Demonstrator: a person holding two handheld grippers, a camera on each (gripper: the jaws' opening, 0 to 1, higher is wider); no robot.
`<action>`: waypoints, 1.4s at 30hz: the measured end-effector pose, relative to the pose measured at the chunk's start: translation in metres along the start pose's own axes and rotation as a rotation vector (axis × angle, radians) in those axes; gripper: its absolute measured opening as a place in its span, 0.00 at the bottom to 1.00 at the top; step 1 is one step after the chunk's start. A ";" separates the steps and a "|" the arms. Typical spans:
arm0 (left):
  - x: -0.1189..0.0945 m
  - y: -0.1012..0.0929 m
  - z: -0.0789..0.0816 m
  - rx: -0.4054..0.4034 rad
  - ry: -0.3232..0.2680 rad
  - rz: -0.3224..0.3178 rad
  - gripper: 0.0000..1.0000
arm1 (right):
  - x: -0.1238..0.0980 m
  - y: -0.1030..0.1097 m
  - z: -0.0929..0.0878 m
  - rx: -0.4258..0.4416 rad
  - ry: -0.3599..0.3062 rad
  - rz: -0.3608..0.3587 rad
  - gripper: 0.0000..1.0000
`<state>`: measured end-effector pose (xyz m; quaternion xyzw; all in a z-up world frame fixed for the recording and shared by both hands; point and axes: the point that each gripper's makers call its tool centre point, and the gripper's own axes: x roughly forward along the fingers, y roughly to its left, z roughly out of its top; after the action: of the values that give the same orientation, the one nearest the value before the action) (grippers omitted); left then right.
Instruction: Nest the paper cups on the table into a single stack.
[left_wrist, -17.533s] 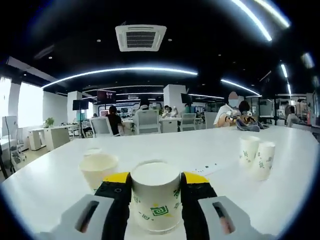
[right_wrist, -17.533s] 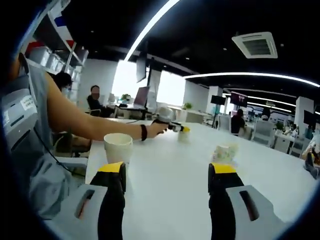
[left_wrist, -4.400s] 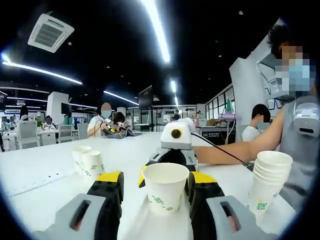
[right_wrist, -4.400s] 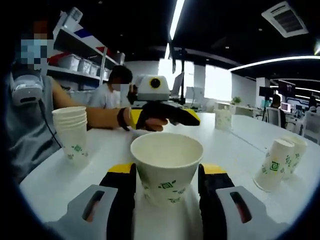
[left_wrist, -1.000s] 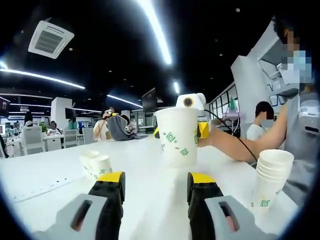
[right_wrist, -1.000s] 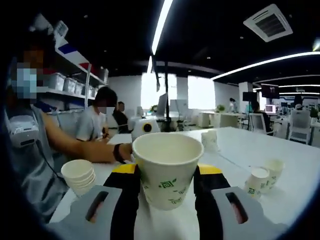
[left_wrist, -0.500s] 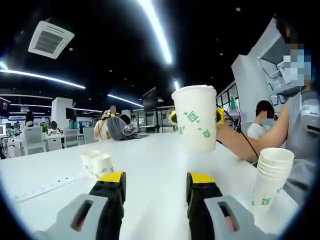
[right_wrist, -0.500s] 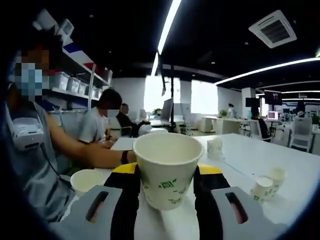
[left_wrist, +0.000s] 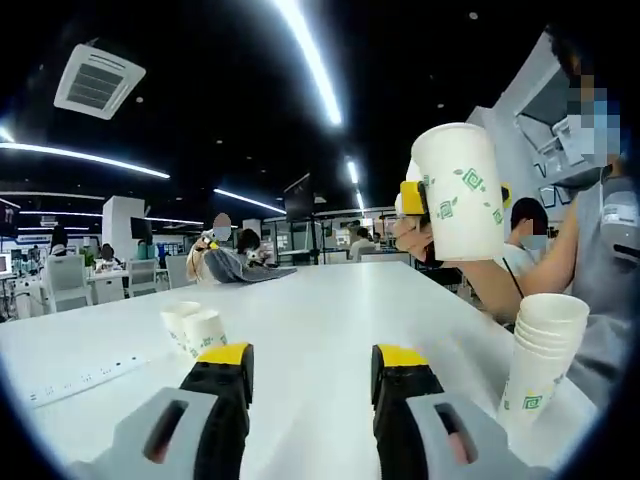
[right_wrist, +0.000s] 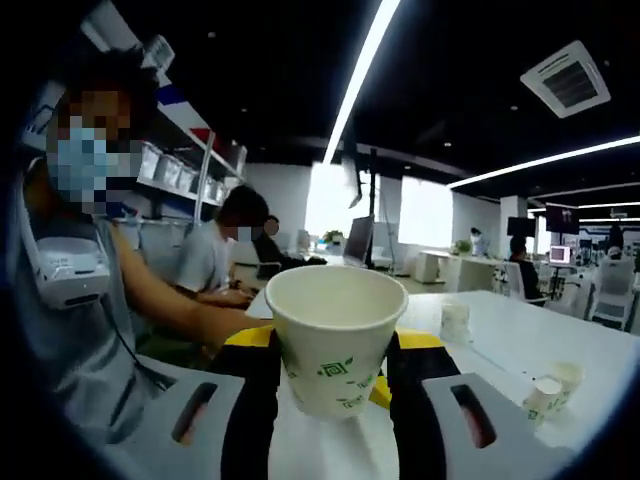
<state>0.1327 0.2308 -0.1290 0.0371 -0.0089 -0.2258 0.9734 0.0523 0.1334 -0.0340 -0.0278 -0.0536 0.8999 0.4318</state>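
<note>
My right gripper is shut on a white paper cup with green marks, mouth up. In the left gripper view that same cup hangs high at the right, held by the other gripper above a stack of nested cups on the white table. My left gripper is open, nothing between its jaws, low over the table. Two loose cups stand side by side at the left.
The person's arm and grey top close off the right edge. A cup and a pair of cups stand farther off on the table. People sit at desks behind, and a strip with dots lies at the left.
The right gripper has lifted its cup higher and moved it right, toward the spot above the nested stack. My left gripper has stayed open and nearly still.
</note>
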 end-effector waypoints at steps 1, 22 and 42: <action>0.000 0.001 0.000 0.001 0.000 0.000 0.50 | 0.002 0.007 0.001 -0.005 0.000 0.009 0.45; -0.004 0.007 0.001 0.004 -0.004 0.009 0.50 | 0.014 0.069 -0.023 -0.011 0.031 0.115 0.45; -0.003 0.012 0.001 0.012 0.003 0.019 0.49 | 0.019 0.079 -0.042 -0.030 0.074 0.123 0.46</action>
<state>0.1356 0.2429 -0.1275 0.0429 -0.0090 -0.2166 0.9753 -0.0170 0.1023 -0.0858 -0.0705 -0.0493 0.9222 0.3771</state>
